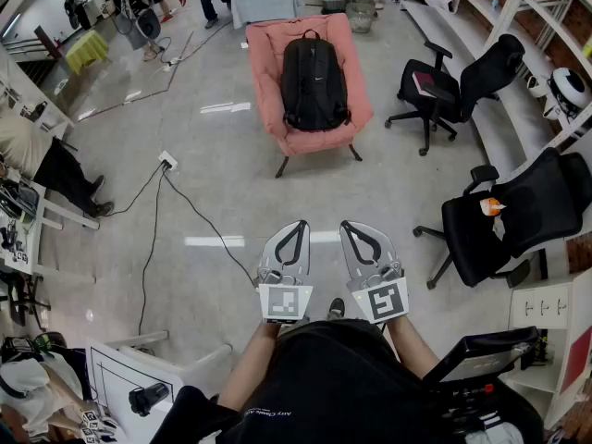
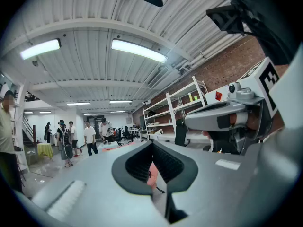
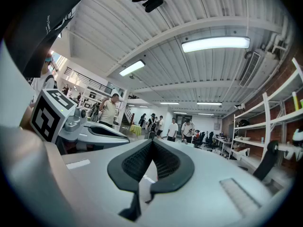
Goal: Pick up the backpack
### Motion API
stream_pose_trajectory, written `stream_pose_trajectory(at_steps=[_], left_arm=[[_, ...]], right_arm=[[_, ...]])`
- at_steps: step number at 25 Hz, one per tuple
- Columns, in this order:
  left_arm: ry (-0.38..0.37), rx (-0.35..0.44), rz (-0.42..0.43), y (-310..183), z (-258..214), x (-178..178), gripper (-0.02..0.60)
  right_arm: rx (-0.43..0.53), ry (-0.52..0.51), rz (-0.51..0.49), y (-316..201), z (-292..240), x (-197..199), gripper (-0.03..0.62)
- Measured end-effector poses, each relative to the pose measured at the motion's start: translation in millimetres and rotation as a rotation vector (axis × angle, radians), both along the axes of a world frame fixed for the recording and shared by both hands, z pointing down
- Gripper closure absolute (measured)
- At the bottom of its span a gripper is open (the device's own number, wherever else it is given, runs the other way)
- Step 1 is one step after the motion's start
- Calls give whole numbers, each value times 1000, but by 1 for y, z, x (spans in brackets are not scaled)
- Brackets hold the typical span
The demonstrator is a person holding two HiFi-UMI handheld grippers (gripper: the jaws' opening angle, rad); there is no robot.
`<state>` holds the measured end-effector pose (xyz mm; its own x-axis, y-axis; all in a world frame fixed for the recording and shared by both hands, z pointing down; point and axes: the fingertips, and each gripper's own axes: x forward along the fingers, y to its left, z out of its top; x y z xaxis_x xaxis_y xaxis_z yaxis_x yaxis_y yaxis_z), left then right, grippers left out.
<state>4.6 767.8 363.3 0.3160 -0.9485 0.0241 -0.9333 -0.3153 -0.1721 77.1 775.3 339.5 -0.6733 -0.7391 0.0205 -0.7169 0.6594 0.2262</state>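
A black backpack (image 1: pixel 314 81) stands propped against the back of a pink chair (image 1: pixel 268 81) across the floor, well beyond both grippers. My left gripper (image 1: pixel 301 224) and right gripper (image 1: pixel 345 225) are held side by side at waist height, level and pointing toward the chair. Each is shut with nothing between its pads. In the left gripper view the jaws (image 2: pixel 152 143) meet at the tips, and a bit of the pink chair (image 2: pixel 152 173) shows through the gap behind them. The right gripper view shows its jaws (image 3: pixel 152 141) closed the same way.
Two black office chairs (image 1: pixel 446 83) (image 1: pixel 518 215) stand on the right near long white shelves (image 1: pixel 481 26). A black cable (image 1: pixel 153 239) runs from a power strip (image 1: pixel 168 161) across the floor on the left. Several people (image 3: pixel 177 129) stand far off.
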Motion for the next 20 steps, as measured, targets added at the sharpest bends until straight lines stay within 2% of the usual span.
stream_pose_trajectory(at_steps=[2,5,8,13,17,20], left_arm=[[-5,18,10,1,-2,-1,580],[-2,4,16,1,-3,1,580],[-38,25,17,-7,-6,9,580],[-12,-22,13,-16,-5,26,580],[-52,7,-2,-23,-4,32,580],[-21,-34,-4,-26,0,37,580]], right_arm=[[-24,-5,-1,4,3,-2,585],[-31,19,-2,6,8,0,583],[-36,13,-2,0,10,7,582],[-52,-16,-34,-12,11,17,582],[-84,-48,-49,-18,15,23,583],[-102,-47,-63,-25,22,24,574]])
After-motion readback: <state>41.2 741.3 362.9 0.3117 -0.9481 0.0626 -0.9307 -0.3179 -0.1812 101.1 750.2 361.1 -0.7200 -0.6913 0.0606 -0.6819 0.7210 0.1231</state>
